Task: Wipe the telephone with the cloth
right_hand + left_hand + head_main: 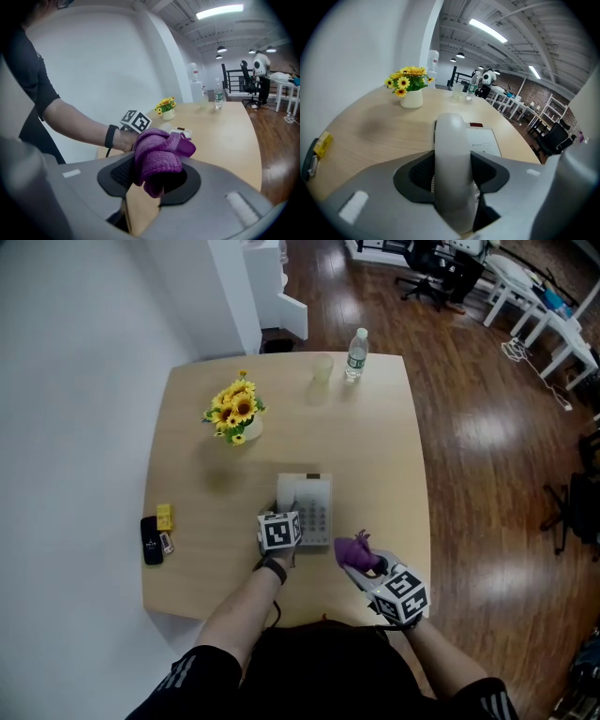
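Clamping the white plastic telephone handset (451, 138) mid-shaft, your left gripper (452, 187) held something smooth, rigid, probably slippery; your right gripper (157, 183) pinched the soft, light purple knitted cloth (159, 152).

Head view: high, steeply down on counter (384, 456).
Left gripper view: low, close, facing flowers (407, 80).
Right gripper view: low; shares flowers.

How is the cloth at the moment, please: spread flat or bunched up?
Bunched up: the cloth is a crumpled wad clamped in the right gripper, its folds bulging out above the jaws.
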